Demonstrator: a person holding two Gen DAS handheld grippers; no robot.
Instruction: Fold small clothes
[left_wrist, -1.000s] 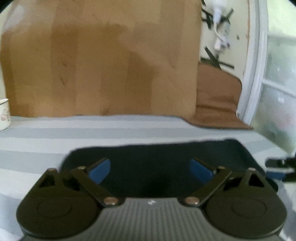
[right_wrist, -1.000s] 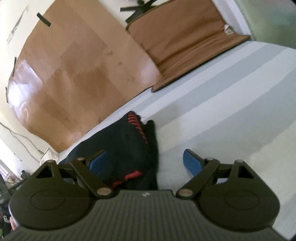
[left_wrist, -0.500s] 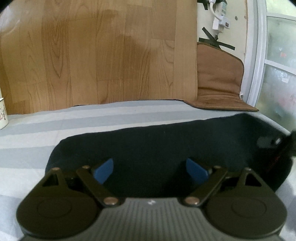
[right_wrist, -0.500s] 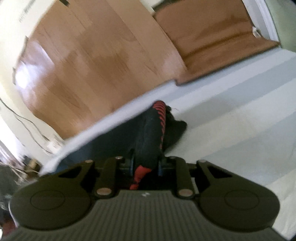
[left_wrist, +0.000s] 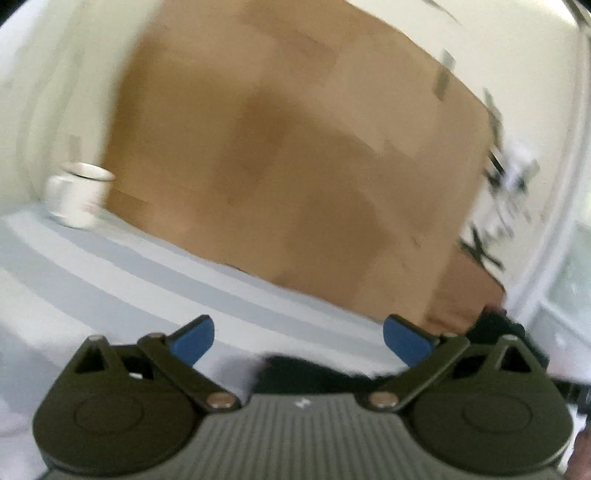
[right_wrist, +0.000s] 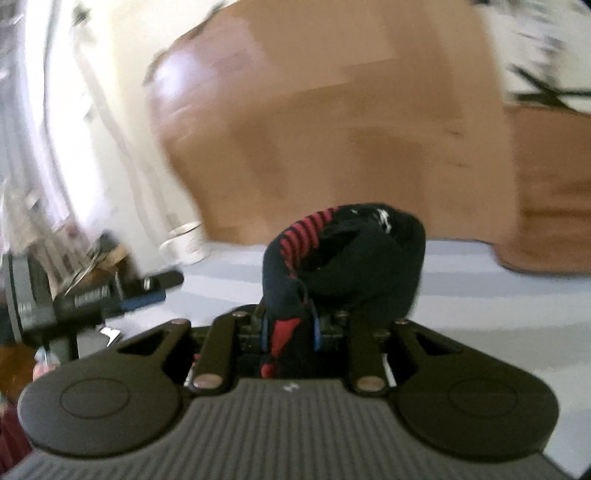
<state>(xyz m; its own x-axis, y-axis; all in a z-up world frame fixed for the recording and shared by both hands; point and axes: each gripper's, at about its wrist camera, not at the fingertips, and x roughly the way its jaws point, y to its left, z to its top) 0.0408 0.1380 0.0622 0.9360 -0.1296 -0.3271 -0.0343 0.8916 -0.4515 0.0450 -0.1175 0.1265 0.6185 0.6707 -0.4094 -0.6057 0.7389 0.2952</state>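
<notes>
While the right gripper (right_wrist: 288, 332) clenched the sock (right_wrist: 343, 258) and the left gripper's (left_wrist: 297, 338) jaws were opening empty, a mug (left_wrist: 79, 199) stood at ten o'clock on the striped tabletop (left_wrist: 122, 273).

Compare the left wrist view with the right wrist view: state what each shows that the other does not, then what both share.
Only the left wrist view shows the left gripper from behind, its jaws opening with nothing between them, just a dark edge of cloth below.

Only the right wrist view shows the right gripper shut on the black garment with red stripes, which bunches up above the blue fingers.

Both show the white mug, the wood-pattern panel and the grey striped surface. Both views are blurred.
</notes>
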